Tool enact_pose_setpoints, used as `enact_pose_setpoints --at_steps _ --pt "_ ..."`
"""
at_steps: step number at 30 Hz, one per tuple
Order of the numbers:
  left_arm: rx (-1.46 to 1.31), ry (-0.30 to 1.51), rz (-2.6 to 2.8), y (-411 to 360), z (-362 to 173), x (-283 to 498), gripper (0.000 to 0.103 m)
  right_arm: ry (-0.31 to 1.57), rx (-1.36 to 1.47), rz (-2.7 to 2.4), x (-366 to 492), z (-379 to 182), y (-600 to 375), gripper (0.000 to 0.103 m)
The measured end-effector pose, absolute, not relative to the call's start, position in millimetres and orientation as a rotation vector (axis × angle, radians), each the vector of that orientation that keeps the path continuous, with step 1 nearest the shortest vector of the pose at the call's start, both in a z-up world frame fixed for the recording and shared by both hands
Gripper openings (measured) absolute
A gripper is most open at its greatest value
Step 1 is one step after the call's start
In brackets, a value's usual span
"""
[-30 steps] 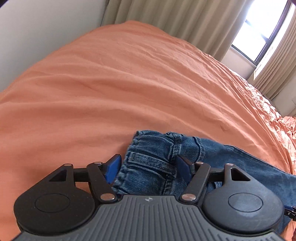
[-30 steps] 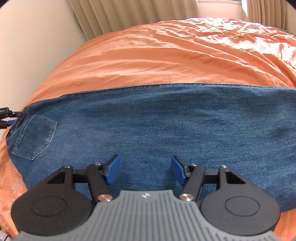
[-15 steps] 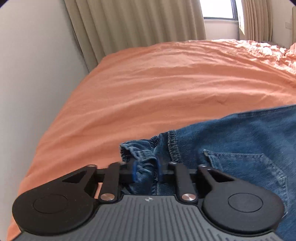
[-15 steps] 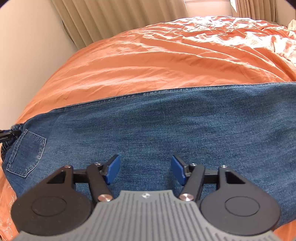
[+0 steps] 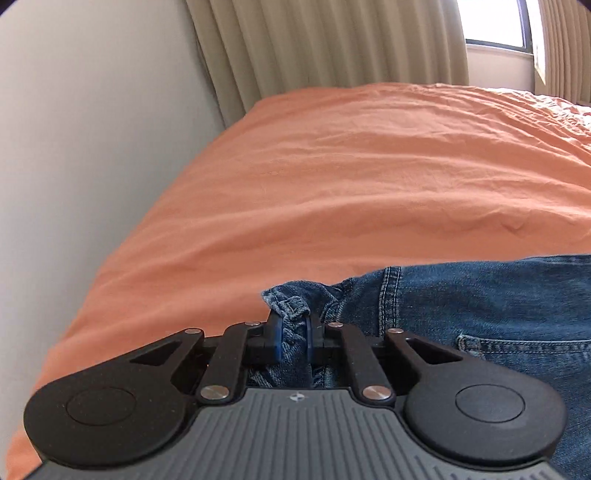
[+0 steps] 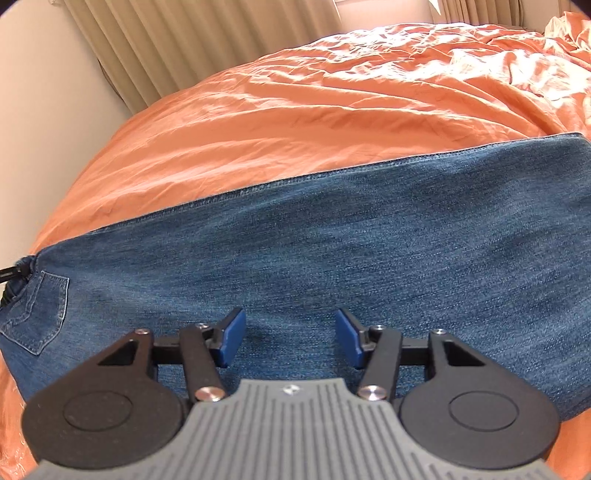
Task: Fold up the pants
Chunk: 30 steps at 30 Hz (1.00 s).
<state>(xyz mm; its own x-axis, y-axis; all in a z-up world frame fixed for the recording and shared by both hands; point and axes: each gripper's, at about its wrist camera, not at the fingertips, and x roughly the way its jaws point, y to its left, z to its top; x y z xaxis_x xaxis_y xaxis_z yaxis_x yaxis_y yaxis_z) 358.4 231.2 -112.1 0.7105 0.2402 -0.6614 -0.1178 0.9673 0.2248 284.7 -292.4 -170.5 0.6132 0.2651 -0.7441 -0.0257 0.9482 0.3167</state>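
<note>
A wide stretch of orange bed (image 5: pixel 369 177) lies bare beyond the pants (image 6: pixel 332 240), running to the curtains (image 5: pixel 332 48) at the far edge and a wall (image 5: pixel 74 129) on the left. The left claw (image 5: pixel 293 332) is clamped on the bunched waistband. The right claw (image 6: pixel 288 338) hovers over the flat leg, its jaws closing with denim beneath them, not yet pinched.

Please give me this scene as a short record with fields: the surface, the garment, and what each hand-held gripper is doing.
surface: orange bedsheet
garment: blue jeans lying flat on the sheet
left hand-held gripper: shut on the bunched waistband
right hand-held gripper: jaws closing over the leg fabric, pads not yet pressing
background: beige curtains, window
</note>
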Motion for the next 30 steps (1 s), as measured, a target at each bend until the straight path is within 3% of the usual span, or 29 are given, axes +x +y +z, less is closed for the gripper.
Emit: enact_pose_setpoints --at_steps 3,5,8,12,17,27,30 --pt "0.141 0.805 0.230 240.0 -121.1 361.8 0.030 0.904 0.224 0.170 285.6 -172.2 -284.2 0.053" --pt "0.132 0.815 0.253 244.2 -111.0 359.9 0.052 0.904 0.189 0.173 286.9 -172.2 -279.2 0.056" --pt "0.106 0.817 0.230 256.1 -85.2 348.7 0.074 0.901 0.162 0.174 285.9 -171.5 -275.5 0.059" --pt "-0.012 0.771 0.245 275.1 -52.3 311.5 0.078 0.897 0.191 0.177 282.5 -169.2 -280.1 0.059" --pt "-0.288 0.741 0.261 298.0 -48.5 259.8 0.078 0.891 0.235 0.178 272.6 -161.8 -285.5 0.058" --pt "-1.039 0.650 0.244 328.5 -151.5 214.9 0.080 0.856 0.228 0.177 258.7 -154.6 -288.6 0.059" --pt "-1.105 0.617 0.252 326.6 -170.9 229.5 0.067 0.861 0.240 0.164 259.4 -157.9 -294.9 0.059"
